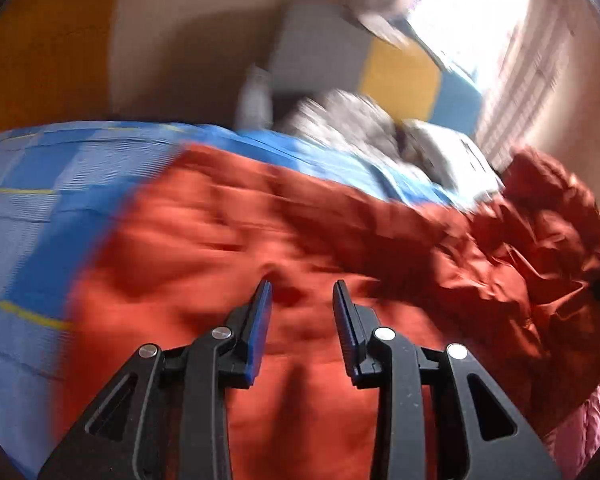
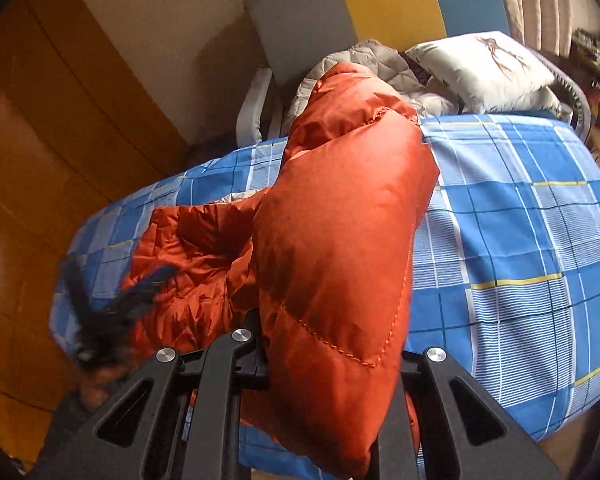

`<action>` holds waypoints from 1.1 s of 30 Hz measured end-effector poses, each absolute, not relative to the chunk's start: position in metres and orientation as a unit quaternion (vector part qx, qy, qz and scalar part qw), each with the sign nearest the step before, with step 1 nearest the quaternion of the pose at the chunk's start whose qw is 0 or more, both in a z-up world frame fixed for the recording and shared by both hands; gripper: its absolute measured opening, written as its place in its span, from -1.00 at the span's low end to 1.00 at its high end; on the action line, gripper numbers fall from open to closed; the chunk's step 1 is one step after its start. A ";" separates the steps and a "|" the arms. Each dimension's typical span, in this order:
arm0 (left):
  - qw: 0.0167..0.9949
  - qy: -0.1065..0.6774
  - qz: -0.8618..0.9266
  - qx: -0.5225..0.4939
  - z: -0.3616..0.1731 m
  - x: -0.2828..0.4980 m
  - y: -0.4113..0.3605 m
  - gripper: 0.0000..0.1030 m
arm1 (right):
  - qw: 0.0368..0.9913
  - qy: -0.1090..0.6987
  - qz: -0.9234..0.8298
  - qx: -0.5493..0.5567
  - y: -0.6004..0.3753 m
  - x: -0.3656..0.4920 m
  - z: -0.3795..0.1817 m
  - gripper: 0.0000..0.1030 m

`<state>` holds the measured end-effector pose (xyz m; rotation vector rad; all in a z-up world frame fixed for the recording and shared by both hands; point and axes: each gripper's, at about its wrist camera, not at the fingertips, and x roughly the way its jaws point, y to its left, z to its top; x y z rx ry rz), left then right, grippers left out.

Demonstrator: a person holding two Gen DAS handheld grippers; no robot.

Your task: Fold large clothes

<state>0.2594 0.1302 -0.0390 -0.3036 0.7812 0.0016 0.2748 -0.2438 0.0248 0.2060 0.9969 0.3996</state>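
Note:
A large orange puffer jacket (image 2: 340, 216) lies on a bed with a blue plaid sheet (image 2: 520, 240). My right gripper (image 2: 324, 360) is shut on a padded part of the jacket. That part is lifted, drapes over the fingers and hides their tips. In the blurred left wrist view, my left gripper (image 1: 302, 292) hangs above the flat body of the jacket (image 1: 228, 240), its jaws apart with nothing pinched between them. The lifted, crumpled part (image 1: 532, 248) is on the right in that view. In the right wrist view, the left gripper (image 2: 112, 304) is a dark blur over the jacket's left side.
A white pillow (image 2: 484, 68) and a grey quilted garment (image 2: 364, 56) lie at the head of the bed, before a grey, yellow and blue headboard (image 2: 392, 4). A wooden wardrobe (image 2: 60, 120) stands to the left. Curtains (image 2: 540, 0) hang at the far right.

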 end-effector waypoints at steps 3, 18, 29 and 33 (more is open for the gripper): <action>0.914 0.380 0.026 -0.138 -0.047 0.242 0.166 -0.61 | 0.860 0.467 0.188 0.083 -0.231 0.270 0.027 -0.68; 0.887 0.400 -0.012 -0.230 -0.092 0.251 0.193 -0.71 | 0.867 0.444 0.216 0.068 -0.165 0.264 0.023 -0.68; 0.884 0.402 -0.021 -0.239 -0.094 0.245 0.193 -0.72 | 0.854 0.444 0.261 0.078 -0.098 0.246 0.013 -0.72; 0.882 0.403 -0.026 -0.241 -0.094 0.247 0.196 -0.72 | 0.841 0.452 0.276 0.111 -0.086 0.246 -0.001 -0.72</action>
